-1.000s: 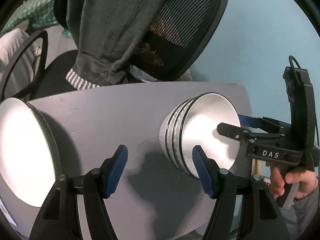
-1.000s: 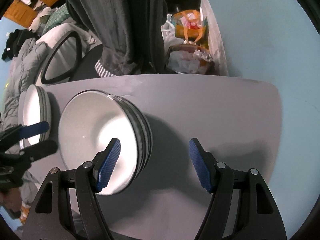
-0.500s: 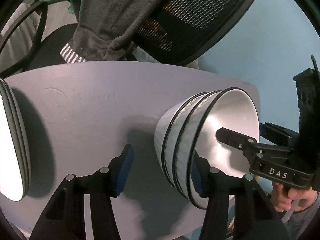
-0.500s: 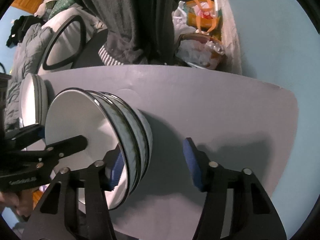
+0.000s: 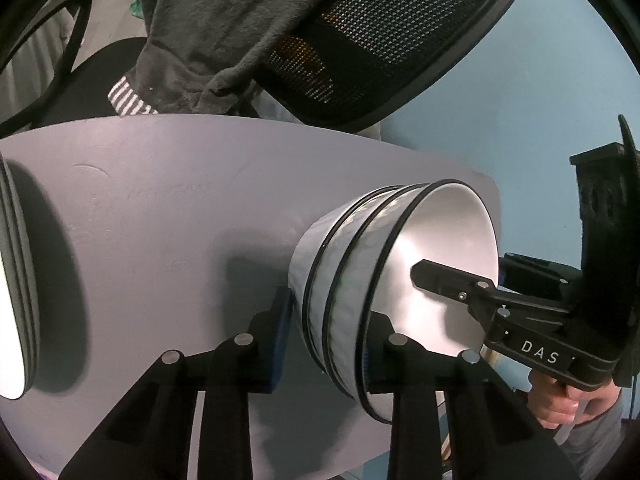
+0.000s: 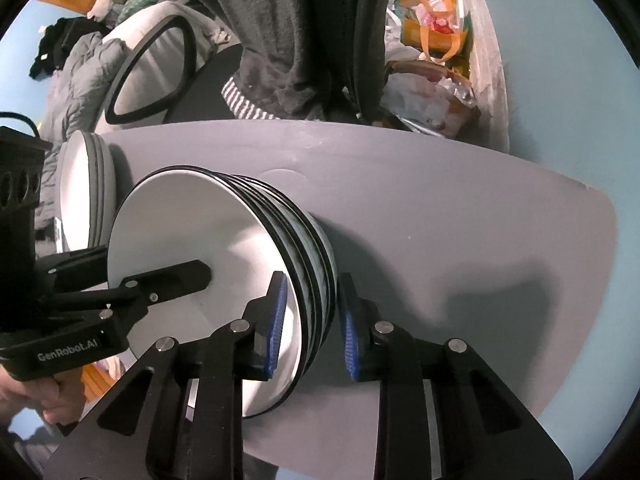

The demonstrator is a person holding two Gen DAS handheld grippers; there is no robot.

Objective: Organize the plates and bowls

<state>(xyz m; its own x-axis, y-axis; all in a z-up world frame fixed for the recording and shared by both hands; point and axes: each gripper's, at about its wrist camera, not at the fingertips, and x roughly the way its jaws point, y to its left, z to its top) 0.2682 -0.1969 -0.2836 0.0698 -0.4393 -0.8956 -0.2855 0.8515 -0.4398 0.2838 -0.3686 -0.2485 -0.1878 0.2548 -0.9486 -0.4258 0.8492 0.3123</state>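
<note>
bowls (image 5: 404,264): we see white insides, black rims, faintly ribbed pale outsides
plates (image 6: 82,196): white, grey edges
surface (image 5: 168,216): plain grey
left claw (image 5: 322,340): black, blue pads
right claw (image 6: 310,320): black, ridged blue pads
garment (image 5: 208,28): dark grey, striped white-and-grey cuff
wall (image 5: 520,92): light blue
bag (image 6: 434,28): orange

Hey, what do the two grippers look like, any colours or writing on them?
Both are black plastic with blue ribbed pads and silver pivot pins. The right gripper is lettered DAS in white; the left gripper reads GenRobot.AI. A thin black cable loops off the left one.
</note>
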